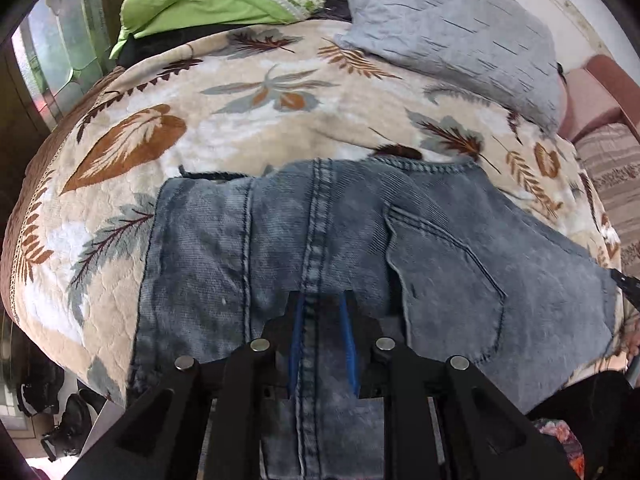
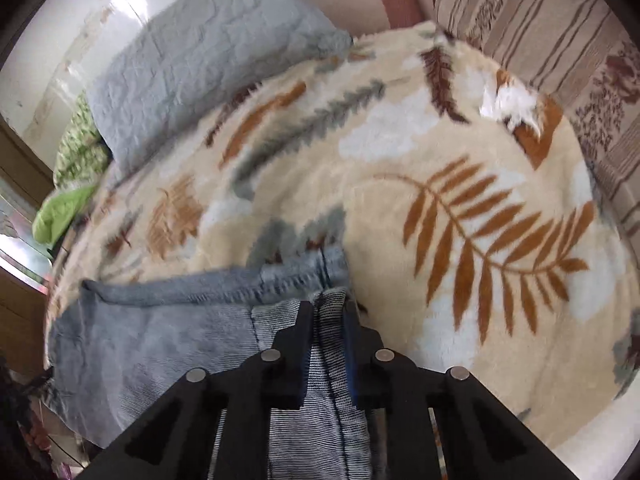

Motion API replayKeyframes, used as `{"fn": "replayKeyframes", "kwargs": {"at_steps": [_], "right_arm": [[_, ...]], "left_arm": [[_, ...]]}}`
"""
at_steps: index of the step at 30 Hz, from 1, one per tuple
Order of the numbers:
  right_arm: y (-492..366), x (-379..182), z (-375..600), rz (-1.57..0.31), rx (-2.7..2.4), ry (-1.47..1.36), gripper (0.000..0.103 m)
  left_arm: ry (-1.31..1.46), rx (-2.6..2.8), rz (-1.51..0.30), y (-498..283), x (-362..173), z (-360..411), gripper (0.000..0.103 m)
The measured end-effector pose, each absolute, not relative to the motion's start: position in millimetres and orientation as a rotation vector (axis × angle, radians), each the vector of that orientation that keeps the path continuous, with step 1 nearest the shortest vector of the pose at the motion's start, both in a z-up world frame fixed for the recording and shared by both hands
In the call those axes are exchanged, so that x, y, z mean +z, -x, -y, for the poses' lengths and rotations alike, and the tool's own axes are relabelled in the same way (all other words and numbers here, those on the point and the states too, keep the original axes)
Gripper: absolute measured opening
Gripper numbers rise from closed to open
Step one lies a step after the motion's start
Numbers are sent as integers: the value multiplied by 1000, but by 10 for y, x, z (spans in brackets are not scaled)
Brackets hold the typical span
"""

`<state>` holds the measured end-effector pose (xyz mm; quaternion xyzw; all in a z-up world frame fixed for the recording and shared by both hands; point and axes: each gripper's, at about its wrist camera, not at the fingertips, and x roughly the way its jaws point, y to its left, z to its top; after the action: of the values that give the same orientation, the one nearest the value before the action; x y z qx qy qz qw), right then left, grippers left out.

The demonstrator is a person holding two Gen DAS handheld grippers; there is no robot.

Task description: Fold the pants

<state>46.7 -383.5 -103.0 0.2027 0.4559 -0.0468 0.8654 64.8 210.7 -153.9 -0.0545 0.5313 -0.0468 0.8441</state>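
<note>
Bed covered by a cream fleece blanket with brown and grey leaf print fills both views; it is the work surface

Grey quilted pillow lies at upper right of the left wrist view and upper left of the right wrist view, well apart from the garment. Bright green cloth bunched at upper left of the left view, untouched

Faded blue denim pants lie on the blanket in the lower half of the left wrist view, seat side up: centre seam runs top to bottom, back pocket to its right. In the right wrist view the same denim sits lower left, its hem edge running across the frame

Left gripper, black with blue-lined fingers, lower centre of its view: jaws nearly together, denim passing between them along the centre seam; reads as clamped on the fabric

Right gripper, lower centre of its view: jaws narrow, a strip of denim showing its ribbed inner face pinched between them. View blurred, so exact contact is uncertain

Progress, judged: early to middle. Fabric looks doubled at the near edge, both grippers holding cloth. The remaining folds and a final flattening are left
</note>
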Motion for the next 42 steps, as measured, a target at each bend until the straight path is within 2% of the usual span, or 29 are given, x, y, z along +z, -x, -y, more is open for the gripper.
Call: {"fn": "replayKeyframes", "kwargs": {"at_steps": [8, 14, 17, 20, 23, 31, 38, 42], "right_arm": [[-739, -795, 3793, -829, -136, -404, 13], [-854, -1199, 3879, -964, -215, -391, 13], [-821, -1142, 3914, -971, -229, -386, 15], [-684, -867, 3925, -866, -309, -365, 15], [-553, -576, 3864, -716, -219, -459, 18], [-1159, -574, 2184, -858, 373, -351, 18], [-1664, -1061, 1023, -1116, 554, -371, 19], [-1715, -1122, 809, -1079, 543, -265, 19]], "left_arm": [[209, -2, -1060, -671, -1491, -2268, 19], [154, 23, -1041, -555, -1654, -2249, 19], [130, 39, -1018, -520, -1650, -2208, 19], [97, 45, -1009, -522, -1648, -2167, 19], [87, 38, -1004, -533, -1674, -2169, 19], [75, 15, -1001, -572, -1720, -2174, 19], [69, -32, -990, -655, -1776, -2229, 19], [61, -54, -993, -757, -1790, -2261, 19]]}}
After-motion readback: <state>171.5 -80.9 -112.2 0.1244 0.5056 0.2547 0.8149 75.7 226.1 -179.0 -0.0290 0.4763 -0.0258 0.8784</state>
